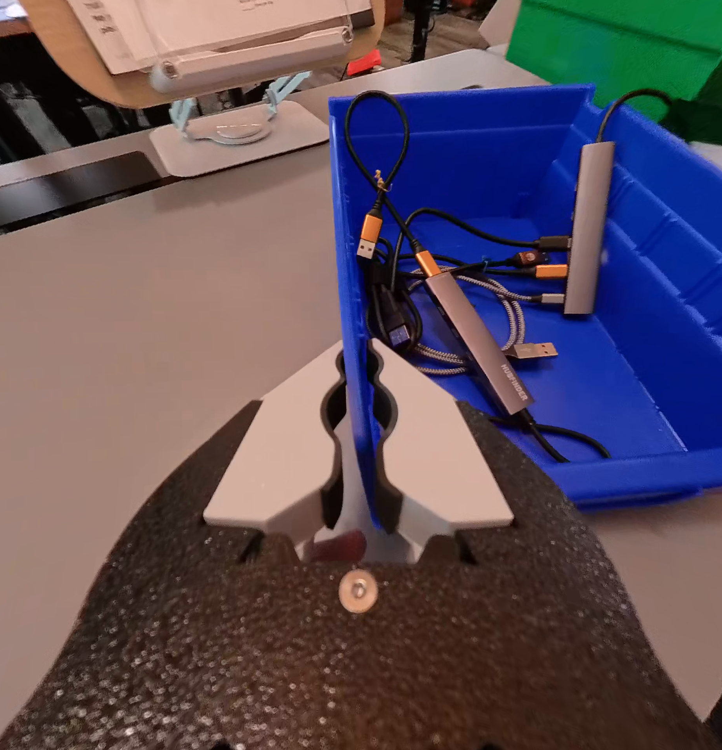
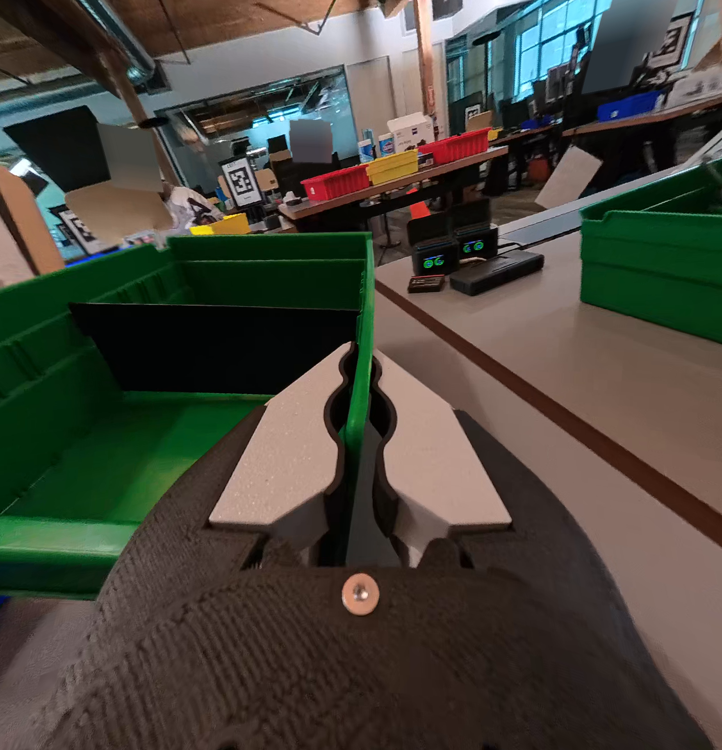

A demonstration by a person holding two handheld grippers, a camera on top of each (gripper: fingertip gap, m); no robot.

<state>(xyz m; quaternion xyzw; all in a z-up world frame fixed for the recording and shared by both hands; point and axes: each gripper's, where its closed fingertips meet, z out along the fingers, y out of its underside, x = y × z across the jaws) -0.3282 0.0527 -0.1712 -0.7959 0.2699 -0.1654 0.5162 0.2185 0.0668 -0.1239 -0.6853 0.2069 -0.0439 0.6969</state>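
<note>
My left gripper [image 1: 357, 355] is shut on the left wall of a blue bin [image 1: 635, 385], one finger outside and one inside. The bin holds two grey USB hubs [image 1: 479, 337] [image 1: 586, 231] and a tangle of black and braided cables [image 1: 464, 308]; one hub leans on the right wall. My right gripper [image 2: 361, 355] is shut on the right wall of a green bin [image 2: 67, 466]. A black divider [image 2: 213, 349] stands across that bin; the near compartment shows nothing in it.
The bins rest on a grey table [image 1: 148, 324]. A white stand with papers [image 1: 237, 134] sits behind the blue bin. More green bins [image 2: 659, 264] stand at right, with black battery chargers [image 2: 472, 259] beyond. Far tables carry red and yellow bins [image 2: 391, 166]. Left tips to right tips: about 55 centimetres.
</note>
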